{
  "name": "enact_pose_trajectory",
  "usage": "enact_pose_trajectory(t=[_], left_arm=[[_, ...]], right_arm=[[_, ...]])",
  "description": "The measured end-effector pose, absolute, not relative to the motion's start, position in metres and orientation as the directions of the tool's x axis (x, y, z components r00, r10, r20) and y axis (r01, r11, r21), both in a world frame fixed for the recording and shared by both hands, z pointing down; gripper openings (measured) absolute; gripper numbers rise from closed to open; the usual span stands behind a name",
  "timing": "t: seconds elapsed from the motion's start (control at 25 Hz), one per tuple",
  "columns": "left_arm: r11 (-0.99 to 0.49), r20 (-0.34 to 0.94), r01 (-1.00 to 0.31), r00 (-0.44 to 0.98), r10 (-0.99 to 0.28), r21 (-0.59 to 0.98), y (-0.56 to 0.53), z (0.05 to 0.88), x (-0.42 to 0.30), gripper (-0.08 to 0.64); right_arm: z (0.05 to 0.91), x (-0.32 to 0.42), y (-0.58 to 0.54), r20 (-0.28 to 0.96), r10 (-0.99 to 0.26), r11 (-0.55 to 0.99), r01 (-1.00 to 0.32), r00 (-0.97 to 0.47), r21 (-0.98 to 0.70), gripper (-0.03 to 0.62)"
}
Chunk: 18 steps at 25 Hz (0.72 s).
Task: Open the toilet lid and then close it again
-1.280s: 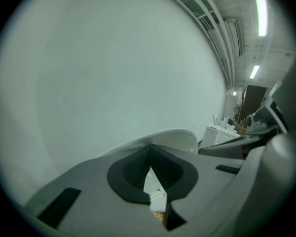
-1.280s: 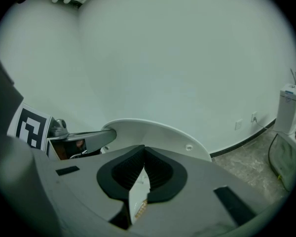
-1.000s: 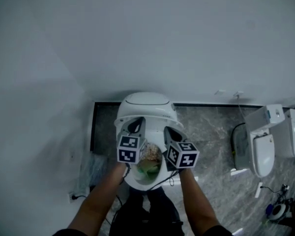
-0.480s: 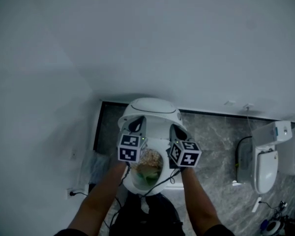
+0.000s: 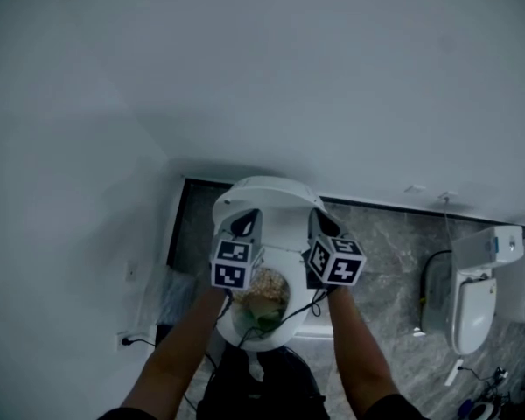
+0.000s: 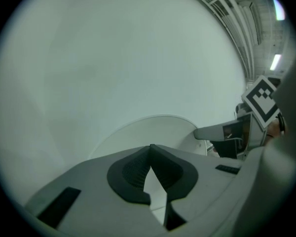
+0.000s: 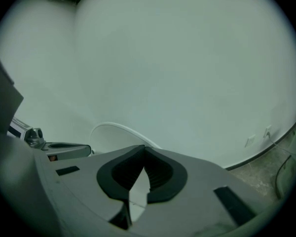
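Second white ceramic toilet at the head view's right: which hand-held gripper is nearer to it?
Right. The right hand-held gripper lies left of the second white ceramic toilet, over the near toilet; the left hand-held gripper lies further left.

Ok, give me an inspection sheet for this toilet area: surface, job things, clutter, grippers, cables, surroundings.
Surface: grey marbled floor.
Job's things: toilet; lid raised; bowl open, with brownish and green contents.
Clutter: pale bag-like bundle left of the toilet, kind unclear.
Grippers: left gripper and right gripper have their fingers shut on nothing and point toward the lid.
Cables: thin black leads hang below the grippers; a cord runs from a wall socket.
Surroundings: white wall; second toilet at right.
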<state>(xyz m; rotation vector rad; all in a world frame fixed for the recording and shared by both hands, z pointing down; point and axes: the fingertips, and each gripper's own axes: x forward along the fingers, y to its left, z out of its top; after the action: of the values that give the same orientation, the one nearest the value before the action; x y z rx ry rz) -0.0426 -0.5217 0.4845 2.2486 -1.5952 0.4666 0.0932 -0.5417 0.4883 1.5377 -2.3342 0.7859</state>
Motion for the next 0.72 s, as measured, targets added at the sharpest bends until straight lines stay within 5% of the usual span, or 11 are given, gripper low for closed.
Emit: enact_pose_trajectory(t=[0.72], left_arm=[[-0.268,0.431,-0.959,0.282,-0.857,0.093,-0.486,0.459,-0.058,0.008]], right_arm=[[0.475,0.074,-0.520,0.444,-0.743,0.376,-0.861,-0.500,-0.342,0.009]])
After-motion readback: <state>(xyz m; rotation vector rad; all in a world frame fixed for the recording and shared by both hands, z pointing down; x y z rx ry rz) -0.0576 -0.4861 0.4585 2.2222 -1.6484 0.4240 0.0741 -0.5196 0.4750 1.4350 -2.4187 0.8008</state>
